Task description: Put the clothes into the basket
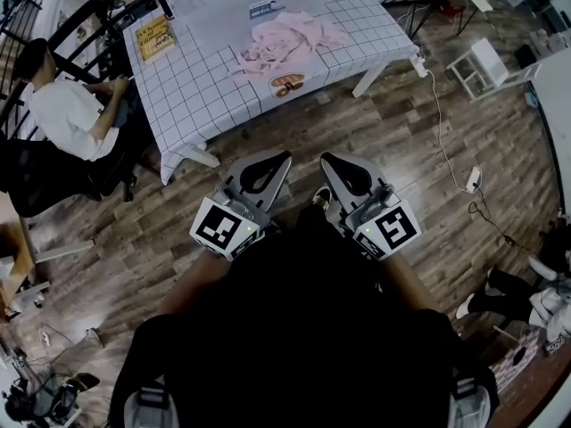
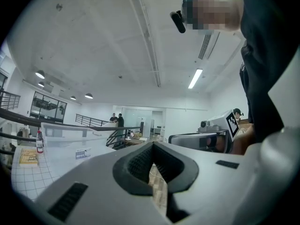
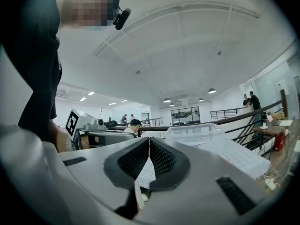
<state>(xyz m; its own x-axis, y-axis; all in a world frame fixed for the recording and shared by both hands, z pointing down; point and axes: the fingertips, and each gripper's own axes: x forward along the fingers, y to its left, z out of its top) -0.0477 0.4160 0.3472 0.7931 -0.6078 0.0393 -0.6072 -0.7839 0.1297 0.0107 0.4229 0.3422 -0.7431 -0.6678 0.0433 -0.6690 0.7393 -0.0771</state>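
Left gripper (image 1: 282,159): jaws fully closed, tips meeting, nothing between them. It is held level over the wood-plank floor (image 1: 268,132), short of the table.

Right gripper (image 1: 326,160): jaws likewise pressed together and empty, just beside the left one, pointing the same way.

Table with white black-grid cloth (image 1: 196,87): far side of the scene, well apart from both grippers.

Crumpled pale pink clothes (image 1: 290,38): lying loose on the cloth, right of the table's middle, toward its near edge. Not in any container.

Translucent clear plastic bin (image 3: 197,129): stands on the table's far part, seen past the right gripper's closed tips. Walls are cloudy; contents cannot be made out from either gripper view.

Small oval dish (image 1: 287,84): near table edge, just in front of the clothes; something brown on it, unidentified.

Flat yellow book (image 1: 156,39): left part of the table, well apart from the clothes.

Small white card (image 1: 265,10): just beyond the clothes.

Seated person in white shirt (image 1: 64,119): at the table's left.
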